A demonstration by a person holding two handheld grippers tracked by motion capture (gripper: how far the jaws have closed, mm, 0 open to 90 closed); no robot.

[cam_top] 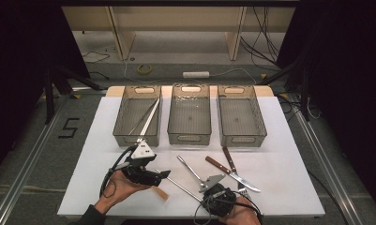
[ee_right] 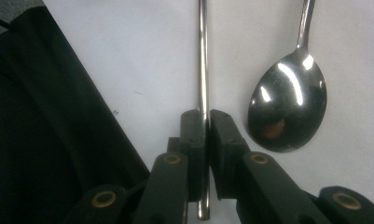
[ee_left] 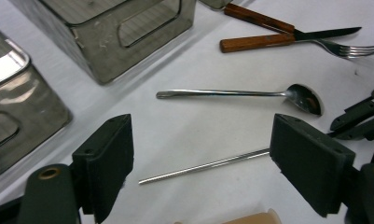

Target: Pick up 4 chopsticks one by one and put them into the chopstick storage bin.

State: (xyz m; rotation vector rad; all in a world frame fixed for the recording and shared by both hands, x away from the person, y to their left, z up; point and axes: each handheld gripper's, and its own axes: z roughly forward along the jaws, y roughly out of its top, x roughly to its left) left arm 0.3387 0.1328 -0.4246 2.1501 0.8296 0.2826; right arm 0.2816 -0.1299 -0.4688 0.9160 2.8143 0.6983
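My right gripper is shut on a thin metal chopstick, which runs straight up between its pads; in the high view this gripper is at the table's front edge. A steel spoon lies just right of that chopstick, bowl towards me. My left gripper stands open, jaws wide apart, above the chopstick's far end and touching nothing. From above, the left gripper points right, beside the chopstick and the spoon.
Three clear bins stand in a row at the back: left with two long metal chopsticks, middle and right. A wood-handled knife and fork lie crossed right of the spoon. A small tan piece lies near the left gripper.
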